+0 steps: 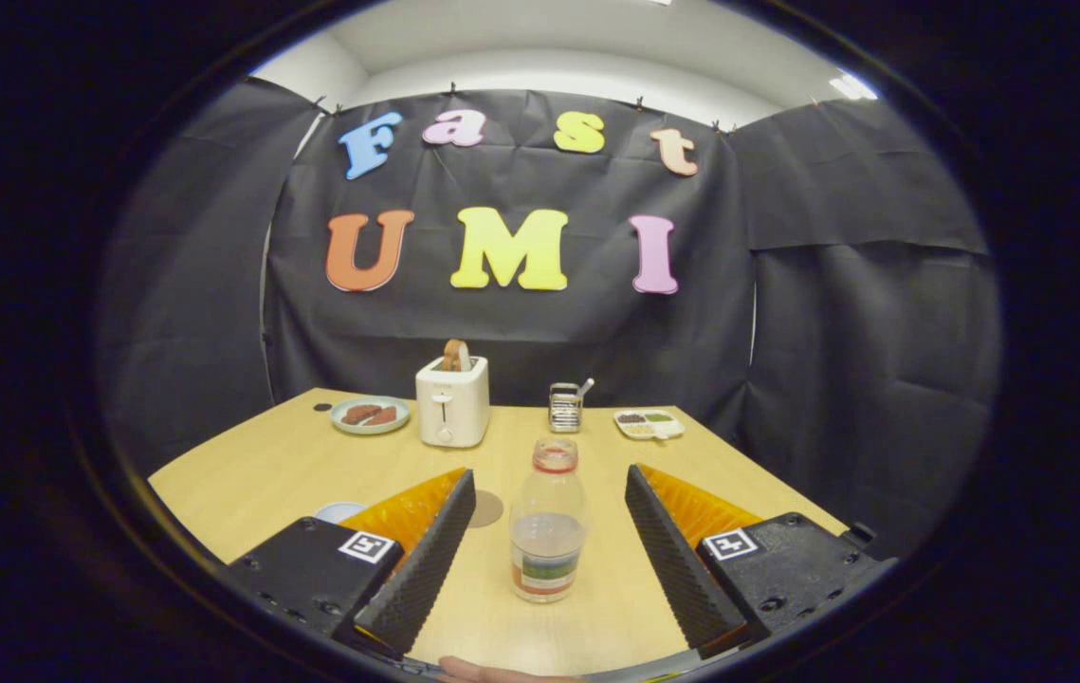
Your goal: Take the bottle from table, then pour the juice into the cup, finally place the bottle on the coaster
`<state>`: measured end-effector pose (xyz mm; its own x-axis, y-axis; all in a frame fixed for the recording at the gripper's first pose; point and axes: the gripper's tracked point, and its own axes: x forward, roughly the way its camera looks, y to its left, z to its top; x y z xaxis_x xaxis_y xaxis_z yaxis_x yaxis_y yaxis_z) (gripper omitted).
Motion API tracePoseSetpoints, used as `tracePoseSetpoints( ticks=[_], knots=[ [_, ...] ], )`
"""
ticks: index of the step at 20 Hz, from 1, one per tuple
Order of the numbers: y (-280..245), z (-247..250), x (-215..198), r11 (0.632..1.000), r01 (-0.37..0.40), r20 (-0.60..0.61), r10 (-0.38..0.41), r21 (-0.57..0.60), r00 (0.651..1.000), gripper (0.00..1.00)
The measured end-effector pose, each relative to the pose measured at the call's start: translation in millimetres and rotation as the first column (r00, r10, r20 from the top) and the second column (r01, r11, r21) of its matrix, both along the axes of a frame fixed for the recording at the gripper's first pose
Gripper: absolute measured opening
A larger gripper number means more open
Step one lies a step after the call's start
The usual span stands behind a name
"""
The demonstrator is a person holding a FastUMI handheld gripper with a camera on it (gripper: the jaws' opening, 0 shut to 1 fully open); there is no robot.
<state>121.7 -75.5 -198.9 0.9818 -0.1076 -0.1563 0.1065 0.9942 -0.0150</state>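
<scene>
From my seat I see the bottle (547,520) standing upright on the table (265,465), between the spread fingers of my gripper (549,493) and touching neither. Just left of the bottle, partly hidden behind the left finger, lies the coaster (486,509). Further left, near the table's near edge, the cup (338,511) peeks out behind the gripper body. At the far side, from left to right, sit a plate (370,415) with food, a toaster (451,401) with bread in its slot, a grater (565,407), and a small tray (649,424).
</scene>
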Motion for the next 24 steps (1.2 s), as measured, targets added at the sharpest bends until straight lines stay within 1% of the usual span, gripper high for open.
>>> tracePoseSetpoints(
  ticks=[5,7,13,18,19,21,22,24],
  knots=[
    [-4.9,-39.7,16.4,1.000,0.003,-0.046,-0.001,0.026,0.999,1.00],
    [-3.2,-50.1,24.3,0.999,-0.010,-0.046,0.012,0.043,0.999,1.00],
    [-3.1,-71.2,47.4,0.997,-0.020,0.025,0.019,0.070,1.000,1.00],
    [-8.3,-86.8,65.0,0.999,0.017,0.049,-0.019,0.042,0.999,1.00],
    [-9.0,-87.8,68.8,0.999,0.027,0.053,-0.029,0.037,0.998,0.99],
    [-9.2,-88.5,73.8,0.999,0.034,0.061,-0.035,0.020,0.998,0.92],
    [-11.7,-84.7,70.6,0.998,0.054,0.059,-0.055,0.027,0.997,0.89],
    [-12.2,-87.0,72.4,0.998,0.043,0.044,-0.045,0.044,0.998,0.82]
  ],
)
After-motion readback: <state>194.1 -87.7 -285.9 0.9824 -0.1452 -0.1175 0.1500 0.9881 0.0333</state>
